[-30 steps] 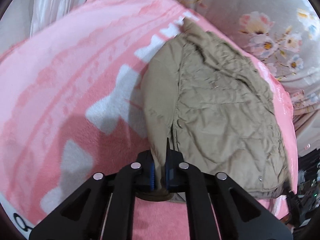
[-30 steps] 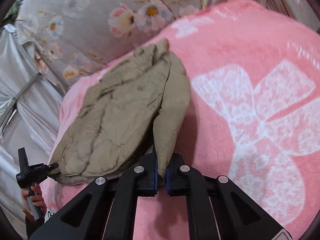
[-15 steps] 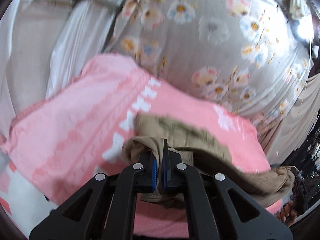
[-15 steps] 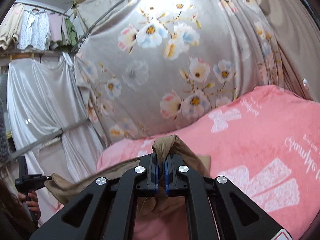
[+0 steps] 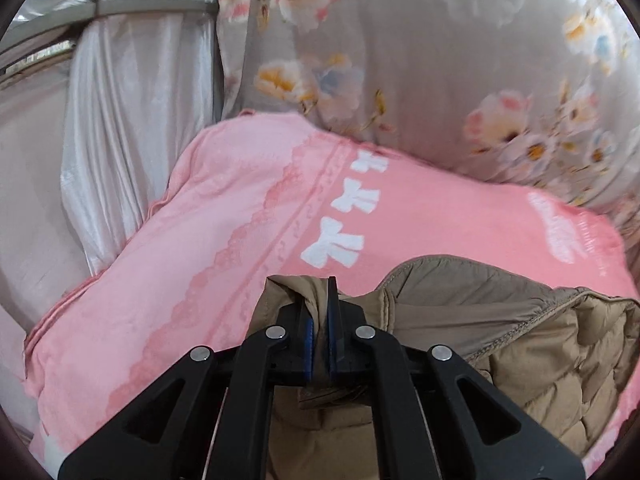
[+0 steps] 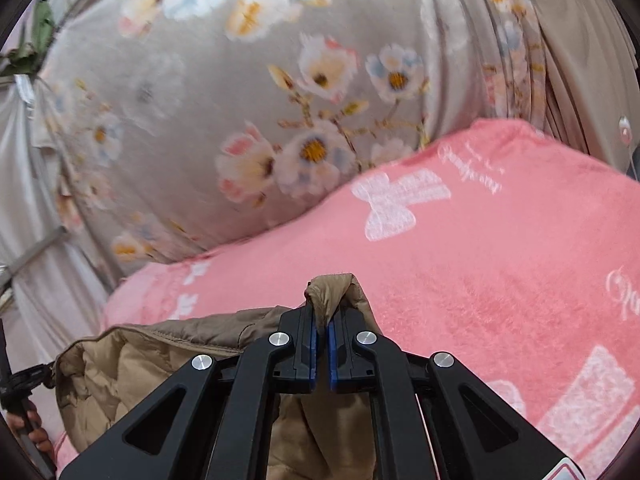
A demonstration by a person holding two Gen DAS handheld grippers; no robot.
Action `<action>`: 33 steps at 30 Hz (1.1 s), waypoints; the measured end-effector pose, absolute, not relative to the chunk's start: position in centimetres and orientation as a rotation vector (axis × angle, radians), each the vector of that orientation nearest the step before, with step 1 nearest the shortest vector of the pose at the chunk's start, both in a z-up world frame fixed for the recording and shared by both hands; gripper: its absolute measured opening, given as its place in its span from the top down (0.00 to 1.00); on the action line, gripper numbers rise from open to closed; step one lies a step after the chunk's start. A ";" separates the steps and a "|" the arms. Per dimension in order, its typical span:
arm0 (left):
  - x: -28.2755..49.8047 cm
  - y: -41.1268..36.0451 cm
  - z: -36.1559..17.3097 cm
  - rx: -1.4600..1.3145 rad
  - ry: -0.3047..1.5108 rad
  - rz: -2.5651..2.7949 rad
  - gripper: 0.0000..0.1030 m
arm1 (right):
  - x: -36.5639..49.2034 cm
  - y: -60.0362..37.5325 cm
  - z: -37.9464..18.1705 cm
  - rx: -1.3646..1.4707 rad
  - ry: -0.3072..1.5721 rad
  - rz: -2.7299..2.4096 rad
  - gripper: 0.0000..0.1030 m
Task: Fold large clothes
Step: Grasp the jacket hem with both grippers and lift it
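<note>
Clearly the khaki quilted jacket [image 5: 540, 344] is the large garment being folded, and it is lifted off the pink blanket [image 5: 248, 216] at two pinched corners. In the left wrist view its bulk hangs toward four o'clock, quilted lining showing, with a bunched edge rising at twelve o'clock from the left gripper [image 5: 318, 320], whose blue pads are clamped tight on that fabric. In the right wrist view the right gripper [image 6: 322, 332] is likewise closed on a folded tuft of the jacket [image 6: 120, 380], and the body sags away toward eight o'clock, where the person's other hand [image 6: 32, 432] appears at the frame edge.

Around the jacket, the blanket with white bow prints covers the bed, and a grey floral curtain [image 6: 240, 100] hangs behind at twelve o'clock.

As a judgement, the risk lies in the grips: each holds only a small bunch of slick, padded cloth, so the weight of the hanging body could pull an edge free. Uneven height between the grippers would likely lay the fold down skewed or trap a sleeve inside.
</note>
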State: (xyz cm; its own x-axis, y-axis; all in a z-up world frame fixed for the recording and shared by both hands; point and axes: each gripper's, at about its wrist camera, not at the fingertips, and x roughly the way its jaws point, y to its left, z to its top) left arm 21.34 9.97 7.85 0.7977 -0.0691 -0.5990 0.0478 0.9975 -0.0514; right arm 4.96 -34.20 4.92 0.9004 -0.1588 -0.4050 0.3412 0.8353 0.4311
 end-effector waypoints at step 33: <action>30.4 5.0 -7.6 0.115 0.790 0.055 0.93 | 15.3 -33.8 -7.5 0.498 0.733 -0.387 0.97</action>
State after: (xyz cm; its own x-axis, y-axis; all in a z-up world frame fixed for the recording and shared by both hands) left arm 30.38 4.96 -7.59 0.7025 0.0925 -0.7057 -0.0066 0.9923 0.1235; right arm 15.25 -33.83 -7.49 0.6822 -0.1604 -0.7133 0.4980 0.8163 0.2927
